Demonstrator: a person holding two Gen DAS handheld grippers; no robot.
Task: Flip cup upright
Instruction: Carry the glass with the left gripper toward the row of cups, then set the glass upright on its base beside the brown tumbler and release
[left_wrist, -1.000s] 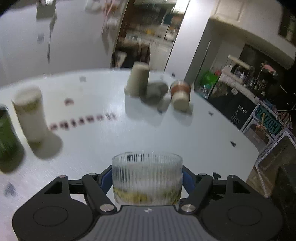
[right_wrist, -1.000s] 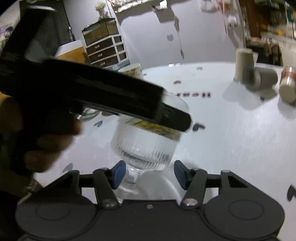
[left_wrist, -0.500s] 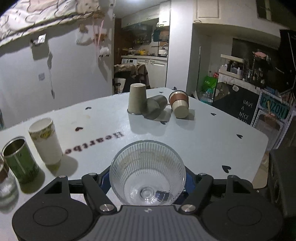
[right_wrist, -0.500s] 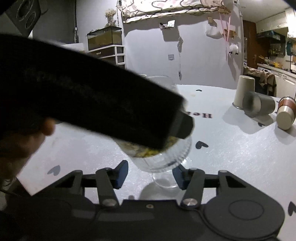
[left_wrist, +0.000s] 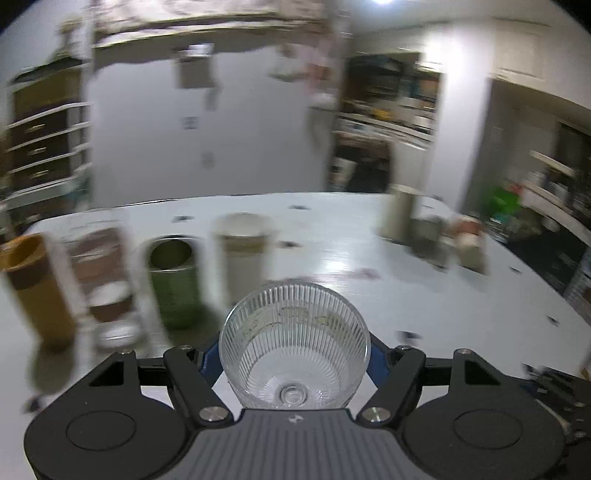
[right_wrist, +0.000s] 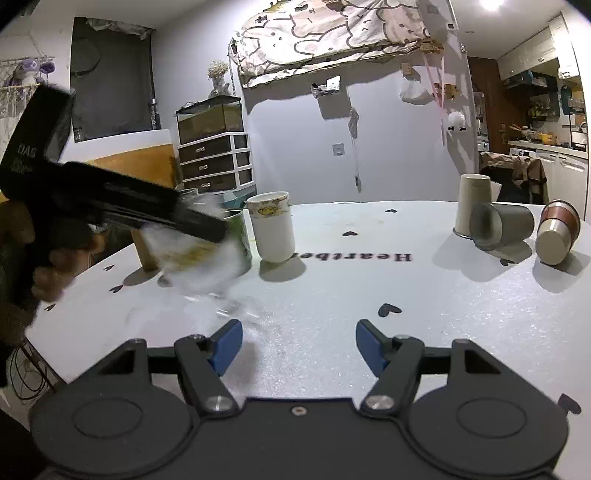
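Observation:
My left gripper (left_wrist: 293, 354) is shut on a clear ribbed stemmed glass cup (left_wrist: 294, 343), its mouth facing the camera, held above the white table (left_wrist: 369, 258). In the right wrist view the same glass (right_wrist: 199, 254) is a blur, rim up and foot low over the table, under the left gripper body (right_wrist: 110, 199) held by a hand at the left. My right gripper (right_wrist: 297, 345) is open and empty, low over the table's near part.
A row of upright cups stands left: a white paper cup (right_wrist: 271, 227), a green can (left_wrist: 171, 284), a brown cup (left_wrist: 33, 288) and a clear glass (left_wrist: 110, 295). At far right stand an inverted beige cup (right_wrist: 472, 203), a grey cup on its side (right_wrist: 500, 225), and a tipped copper cup (right_wrist: 556, 232).
The left gripper has swung left with the glass, toward the row of upright cups. The right gripper has drawn back from the glass and stays open.

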